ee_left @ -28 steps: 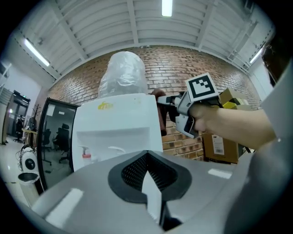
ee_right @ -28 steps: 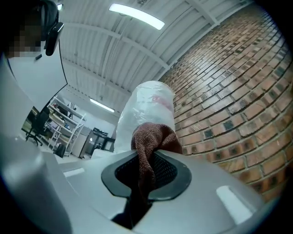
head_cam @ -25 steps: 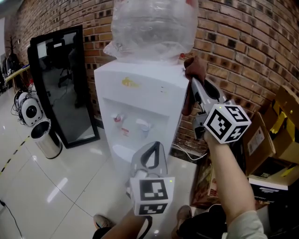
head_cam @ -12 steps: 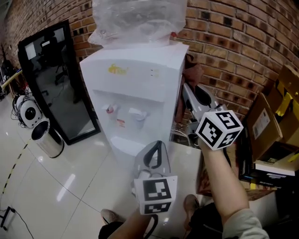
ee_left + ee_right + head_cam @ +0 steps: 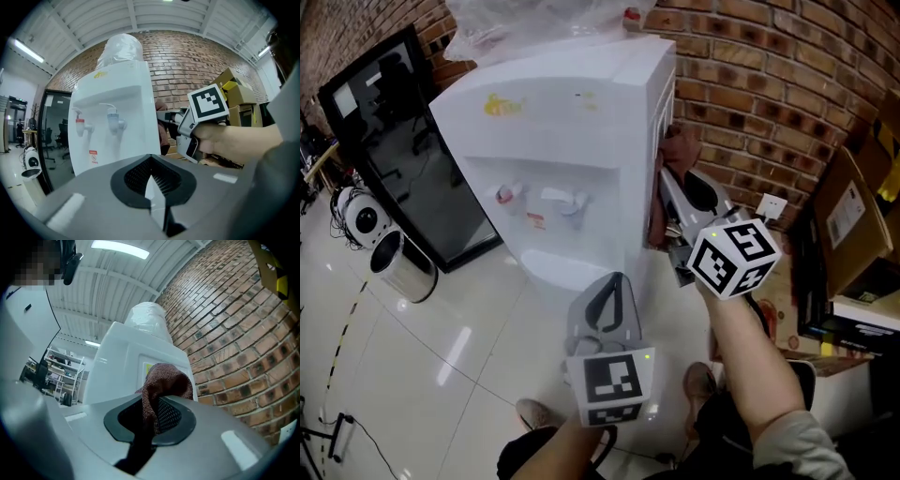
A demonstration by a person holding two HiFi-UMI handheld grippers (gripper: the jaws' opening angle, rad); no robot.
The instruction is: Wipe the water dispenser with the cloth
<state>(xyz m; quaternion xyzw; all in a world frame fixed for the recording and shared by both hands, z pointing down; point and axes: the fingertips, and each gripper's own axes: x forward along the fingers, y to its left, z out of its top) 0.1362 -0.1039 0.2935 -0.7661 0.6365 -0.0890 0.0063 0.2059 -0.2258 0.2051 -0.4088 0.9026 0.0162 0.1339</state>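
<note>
**Right tool** [image 5: 156, 405]: jaws closed most of the way, clamped on a reddish-brown cloth [image 5: 165, 377] that bunches above the tips and hangs down between them. It points slightly upward. The forearm [image 5: 748, 361] rises from the lower right, with the hand [image 5: 219, 138] wrapped round the grip behind the marker cube [image 5: 733, 255].

**Cloth**: held at the right side panel of the water dispenser [image 5: 572, 131], in the gap between the dispenser and the brick wall [image 5: 769, 84]. It appears to lie against the panel.

**Left tool** [image 5: 152, 177]: jaws together, nothing between them. It is held about level and low, aimed at the dispenser's front and clear of it.

**Water dispenser**: white, upright, with a red tap [image 5: 504, 195] and a blue tap [image 5: 569, 201]. A plastic-wrapped bottle [image 5: 534, 21] sits on top.

**Surroundings**: glossy tiled floor [image 5: 412, 375]; a metal bin [image 5: 403, 267] to the dispenser's left; cardboard boxes [image 5: 848, 225] to its right.
</note>
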